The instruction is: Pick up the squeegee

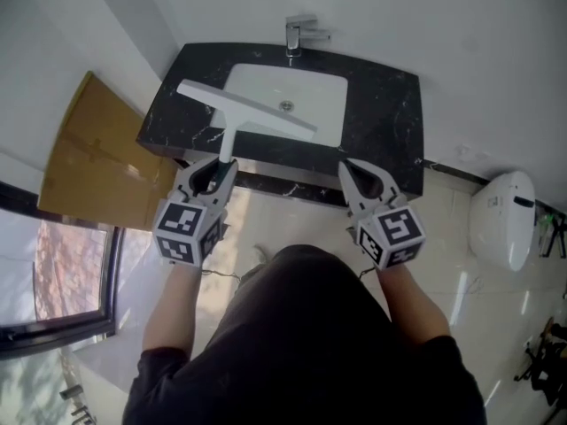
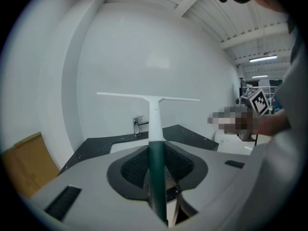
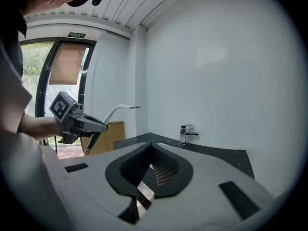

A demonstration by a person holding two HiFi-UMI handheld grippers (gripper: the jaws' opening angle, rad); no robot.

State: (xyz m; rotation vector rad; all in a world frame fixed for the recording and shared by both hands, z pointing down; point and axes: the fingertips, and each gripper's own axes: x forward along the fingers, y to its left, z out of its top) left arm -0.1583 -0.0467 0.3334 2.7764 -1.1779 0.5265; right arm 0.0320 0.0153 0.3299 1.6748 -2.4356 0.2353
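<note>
The squeegee (image 1: 241,111) is white with a long blade and a dark green handle. It is held up in the air over the front left of the black counter (image 1: 399,113). My left gripper (image 1: 215,173) is shut on the handle. In the left gripper view the green handle (image 2: 156,172) runs up between the jaws, and the white blade (image 2: 148,97) spreads level above them. My right gripper (image 1: 353,173) hovers at the counter's front edge, shut with nothing in it. The right gripper view shows its jaws (image 3: 150,171) together, with the left gripper (image 3: 72,119) and the squeegee (image 3: 119,109) off to the left.
A white sink (image 1: 288,96) with a chrome tap (image 1: 297,34) is set in the counter. A flat cardboard sheet (image 1: 93,158) leans at the left beside a window (image 1: 53,273). A white toilet (image 1: 505,220) stands at the right.
</note>
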